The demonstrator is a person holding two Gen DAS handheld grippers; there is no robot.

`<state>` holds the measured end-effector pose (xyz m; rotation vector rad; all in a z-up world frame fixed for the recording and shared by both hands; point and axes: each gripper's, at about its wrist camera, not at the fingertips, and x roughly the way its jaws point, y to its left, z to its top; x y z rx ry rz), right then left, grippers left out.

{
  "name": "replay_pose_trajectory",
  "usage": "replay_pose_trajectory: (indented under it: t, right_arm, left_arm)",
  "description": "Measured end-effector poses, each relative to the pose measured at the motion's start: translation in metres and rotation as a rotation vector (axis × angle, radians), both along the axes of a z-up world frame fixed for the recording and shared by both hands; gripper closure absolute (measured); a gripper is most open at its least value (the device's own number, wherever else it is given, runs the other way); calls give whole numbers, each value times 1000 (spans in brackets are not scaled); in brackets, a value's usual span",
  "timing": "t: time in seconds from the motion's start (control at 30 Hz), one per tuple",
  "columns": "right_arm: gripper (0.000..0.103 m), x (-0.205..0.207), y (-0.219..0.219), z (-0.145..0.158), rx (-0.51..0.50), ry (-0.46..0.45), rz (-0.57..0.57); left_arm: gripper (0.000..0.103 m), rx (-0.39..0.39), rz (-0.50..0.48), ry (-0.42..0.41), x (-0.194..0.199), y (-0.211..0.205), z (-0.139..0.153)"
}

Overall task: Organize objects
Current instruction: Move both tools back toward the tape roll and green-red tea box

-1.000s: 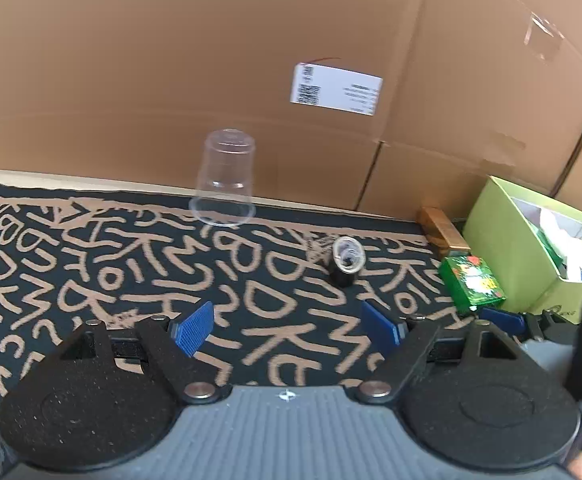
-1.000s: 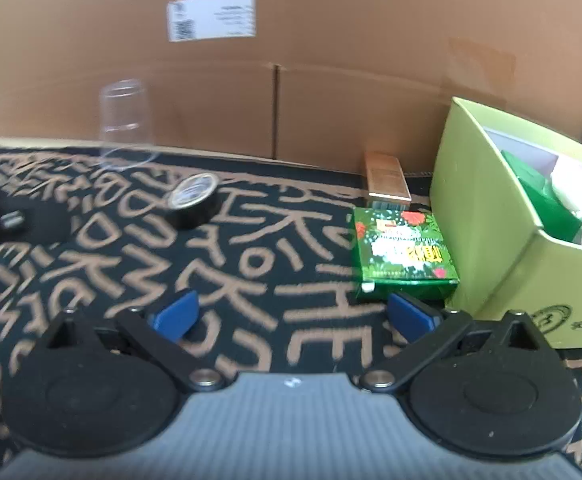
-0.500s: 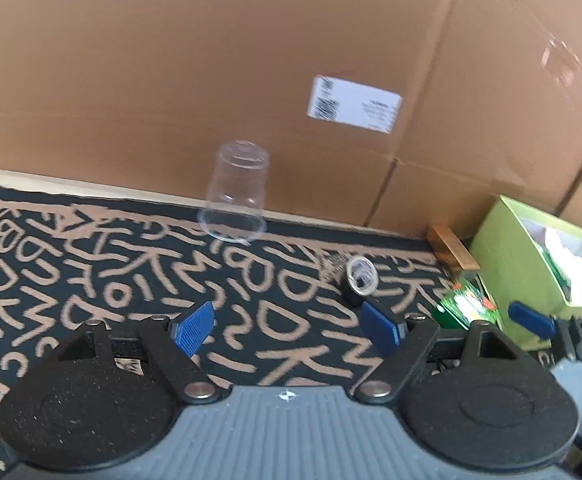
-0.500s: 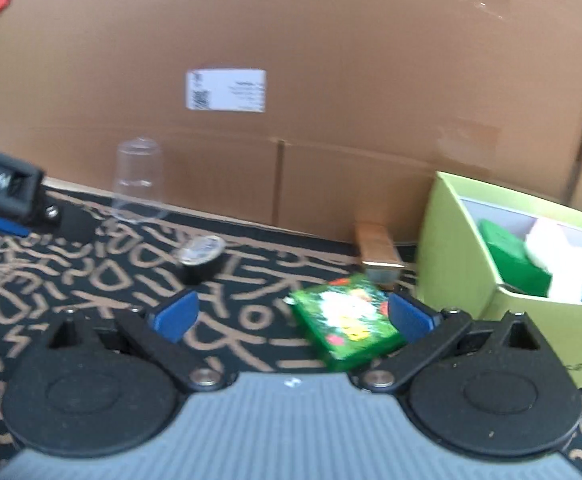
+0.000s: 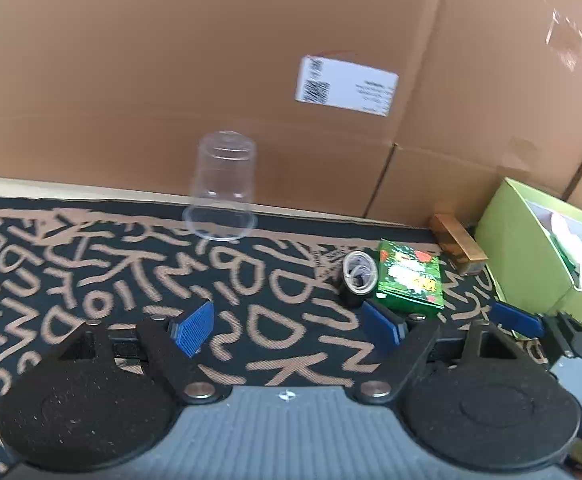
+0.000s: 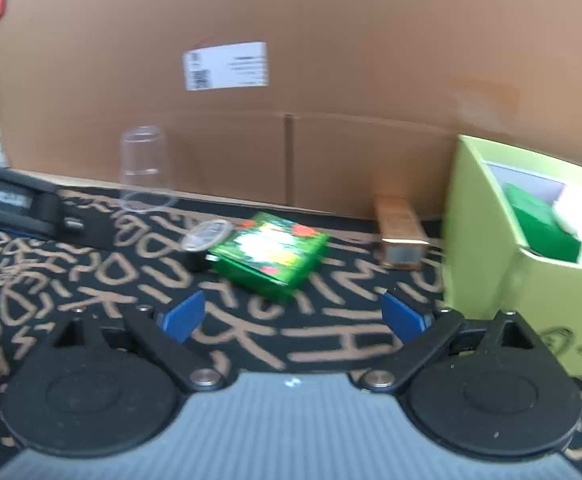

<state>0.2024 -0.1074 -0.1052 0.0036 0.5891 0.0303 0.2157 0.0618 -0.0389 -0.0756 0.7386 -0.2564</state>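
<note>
A green printed box (image 5: pixel 409 281) (image 6: pixel 269 255) lies on the patterned cloth, touching a black tape roll (image 5: pixel 355 280) (image 6: pixel 203 240) on its left. An upturned clear plastic cup (image 5: pixel 222 191) (image 6: pixel 145 168) stands by the cardboard wall. A small gold box (image 5: pixel 457 243) (image 6: pixel 399 232) lies next to the lime green storage box (image 5: pixel 527 248) (image 6: pixel 487 248), which holds green and white items. My left gripper (image 5: pixel 291 326) is open and empty. My right gripper (image 6: pixel 291 318) is open and empty, just in front of the green box.
A tall cardboard wall (image 5: pixel 171 80) with a white label (image 5: pixel 347 85) closes off the back. The right gripper's blue finger (image 5: pixel 515 318) shows at the right of the left wrist view. The left gripper's black body (image 6: pixel 19 204) shows at the left of the right wrist view.
The green box has slid left, away from the lime box, and now rests against the tape roll. Both grippers have pulled back and up, staying open.
</note>
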Motion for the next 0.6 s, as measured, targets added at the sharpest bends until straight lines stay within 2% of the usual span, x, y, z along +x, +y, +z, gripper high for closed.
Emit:
replay_pose_trajectory:
  t: [0.13,0.27,0.3,0.33,0.4,0.47,0.6]
  right_arm:
    - [6,17,15,0,-71,-11,24]
    - [7,38,18,-3,-47,30,58]
    - [9,44,19,-4,-65,26,64]
    - [19,48,22,-4,-83,28,76]
    - [32,55,18,-7,-66,49,102]
    - [35,52,9,-5,-21,59,123]
    - [36,20,-3,-4,-31,68,136]
  left_arm:
    - [19,51,-24,-7,5,-10,-5]
    - [19,59,-9,-20,7,-4,-6]
    - [19,47,-2,-18,8,-1,-6]
    - [19,33,2,-16,9,3,-5]
    - [19,18,2,-12,11,6,-5]
    - [19,27,-4,-12,12,5,-6]
    - [20,37,-36,8,17,-5,-15]
